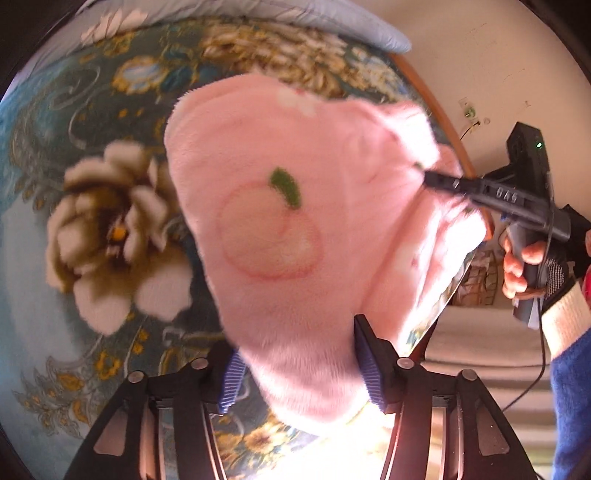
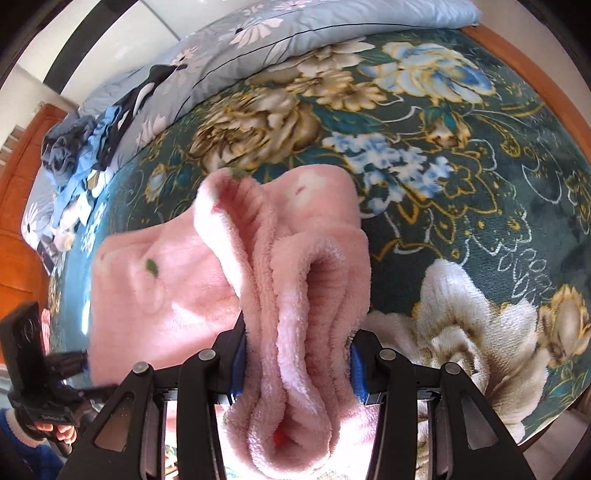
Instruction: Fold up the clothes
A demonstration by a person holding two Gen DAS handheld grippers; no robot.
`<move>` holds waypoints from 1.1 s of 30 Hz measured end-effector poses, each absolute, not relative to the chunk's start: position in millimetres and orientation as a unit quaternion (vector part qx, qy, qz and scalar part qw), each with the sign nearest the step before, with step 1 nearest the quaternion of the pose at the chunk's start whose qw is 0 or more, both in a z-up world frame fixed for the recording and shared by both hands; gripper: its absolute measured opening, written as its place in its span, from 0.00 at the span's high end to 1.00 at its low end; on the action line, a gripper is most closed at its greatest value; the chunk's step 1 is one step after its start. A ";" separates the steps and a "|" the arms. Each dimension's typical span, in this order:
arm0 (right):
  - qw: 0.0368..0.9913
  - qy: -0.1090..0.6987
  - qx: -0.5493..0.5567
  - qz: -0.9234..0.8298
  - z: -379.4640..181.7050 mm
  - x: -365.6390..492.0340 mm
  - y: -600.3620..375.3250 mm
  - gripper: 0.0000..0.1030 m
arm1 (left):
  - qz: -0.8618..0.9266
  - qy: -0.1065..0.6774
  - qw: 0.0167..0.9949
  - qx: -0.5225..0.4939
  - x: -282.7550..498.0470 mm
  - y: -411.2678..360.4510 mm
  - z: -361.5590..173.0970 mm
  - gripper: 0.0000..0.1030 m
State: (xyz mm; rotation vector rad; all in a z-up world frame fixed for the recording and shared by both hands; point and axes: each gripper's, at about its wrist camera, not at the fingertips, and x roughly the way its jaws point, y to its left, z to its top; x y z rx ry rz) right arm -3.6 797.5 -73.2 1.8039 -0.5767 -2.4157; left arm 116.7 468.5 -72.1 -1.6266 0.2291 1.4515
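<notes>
Floral blanket (image 2: 461, 155) in dark teal covers the bed, with a pale blue quilt (image 2: 295, 33) along its far edge and a heap of blue and dark clothes (image 2: 85, 147) near the far left corner. Held up over the blanket's middle is a pink fleece garment (image 1: 280, 229), printed with a peach and a green leaf.

Left gripper (image 1: 299, 373) has the lower edge of the garment between its blue pads; the jaws stand fairly wide and whether they pinch the cloth cannot be told. Right gripper (image 2: 295, 373) is closed on a thick bunch of layered fleece, squeezed between both pads; in the left view its tip bites the garment's right edge.

As a judgement, folding is at an early or middle stage: the garment hangs between the two grippers, already doubled at the right one, but not laid flat or squared. The heap looks unfolded.
</notes>
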 end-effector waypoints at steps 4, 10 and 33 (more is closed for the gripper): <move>0.039 -0.177 0.587 -0.789 -71.2 -8.4 798.0 0.55 | 0.591 0.081 0.460 -0.658 115.0 449.9 -74.0 0.37; 0.010 -0.192 0.594 -0.781 -85.4 -2.4 805.7 0.55 | 0.609 0.082 0.445 -0.652 112.5 414.0 -69.4 0.37; -0.027 -0.138 0.557 -0.819 -34.5 4.8 804.0 0.45 | 0.639 0.015 0.414 -0.648 89.0 374.5 -59.5 0.37</move>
